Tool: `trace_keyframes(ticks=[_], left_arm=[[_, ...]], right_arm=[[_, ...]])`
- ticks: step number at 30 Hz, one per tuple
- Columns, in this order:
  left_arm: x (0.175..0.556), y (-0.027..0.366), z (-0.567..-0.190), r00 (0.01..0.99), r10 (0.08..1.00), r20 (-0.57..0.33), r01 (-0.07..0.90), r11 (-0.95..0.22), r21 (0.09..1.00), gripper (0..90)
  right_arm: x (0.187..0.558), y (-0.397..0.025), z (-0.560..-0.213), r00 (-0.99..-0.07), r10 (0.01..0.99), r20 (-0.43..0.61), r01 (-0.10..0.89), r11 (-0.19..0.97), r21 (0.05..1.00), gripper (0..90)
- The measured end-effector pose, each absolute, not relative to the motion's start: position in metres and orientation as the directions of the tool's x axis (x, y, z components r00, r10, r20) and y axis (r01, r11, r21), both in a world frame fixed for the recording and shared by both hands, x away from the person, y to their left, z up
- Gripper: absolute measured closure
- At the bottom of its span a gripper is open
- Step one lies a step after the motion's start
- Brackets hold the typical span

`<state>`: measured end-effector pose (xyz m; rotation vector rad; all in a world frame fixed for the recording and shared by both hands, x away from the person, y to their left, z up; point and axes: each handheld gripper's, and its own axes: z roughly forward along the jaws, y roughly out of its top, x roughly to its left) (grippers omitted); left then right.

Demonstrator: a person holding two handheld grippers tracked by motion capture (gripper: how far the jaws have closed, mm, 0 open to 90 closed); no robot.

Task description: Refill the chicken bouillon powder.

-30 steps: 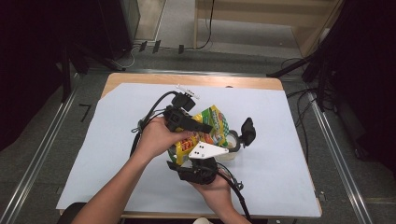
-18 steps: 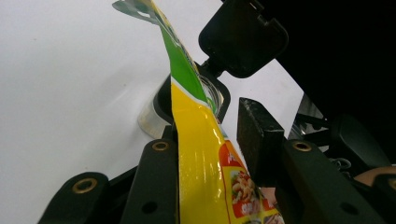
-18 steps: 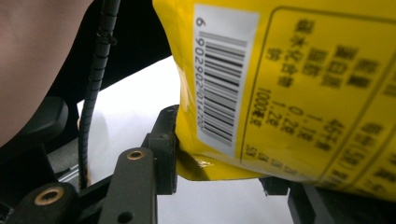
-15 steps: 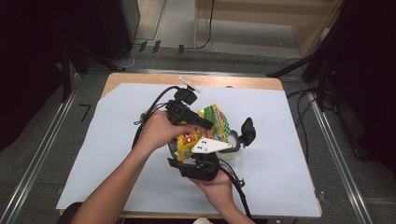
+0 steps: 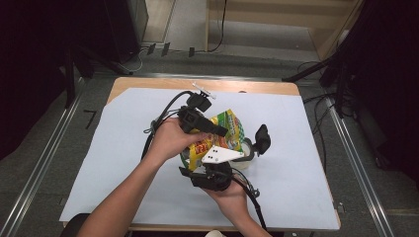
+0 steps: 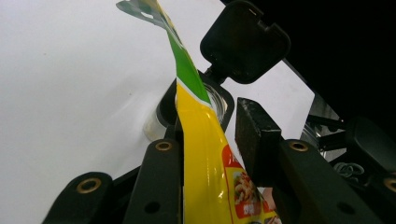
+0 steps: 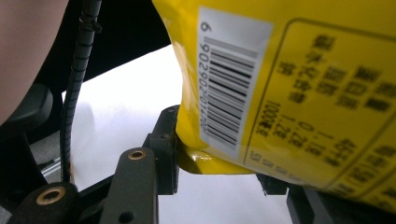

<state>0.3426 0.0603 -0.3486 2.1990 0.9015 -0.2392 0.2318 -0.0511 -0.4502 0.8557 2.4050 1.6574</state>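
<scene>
**Two claws, one yellow pouch, right over the jar**

The left claw (image 5: 210, 129) sits mid-worktop (image 5: 123, 148), and in the left gripper view its jaws stand part open with the yellow pouch (image 6: 201, 158) running up between them; the pouch lies against one jaw, with a clear gap to the other. So it is not pinched tight there, as far as that view shows.

The right claw (image 5: 215, 170) comes in from the near side, its grey plate on top. In the right gripper view the pouch's (image 7: 289, 93) barcode side hangs big and close, its bottom edge tucked between the jaws; one jaw is just beside the corner, the other is partly hidden behind the pouch, so a firm grip cannot be told.

From above, the pouch (image 5: 222, 136) is held up off the worktop between both hands, tilted, green top edge pointing away. Just beyond it stands a clear jar (image 6: 212, 105), its black hinged lid (image 5: 261, 138) flipped open. In the left gripper view the pouch's upper part crosses in front of the jar's mouth.
</scene>
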Motion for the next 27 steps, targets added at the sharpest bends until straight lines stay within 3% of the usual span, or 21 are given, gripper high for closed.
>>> trace_keyframes(ticks=[9,18,27], left_arm=[[0.3408,0.0562,-0.3489,0.747,0.528,-0.404,0.658,-0.5,0.564,73.0],[0.3447,0.0567,-0.3488,0.738,0.534,-0.413,0.667,-0.486,0.565,74.3],[0.3413,0.0559,-0.3407,0.757,0.542,-0.365,0.639,-0.492,0.592,75.2]], right_arm=[[0.2302,-0.0498,-0.4546,-0.821,0.491,0.29,0.43,0.198,0.881,60.7],[0.229,-0.0507,-0.4519,-0.824,0.5,0.265,0.415,0.214,0.884,60.5],[0.2315,-0.0488,-0.4485,-0.821,0.503,0.27,0.413,0.197,0.889,60.9]])
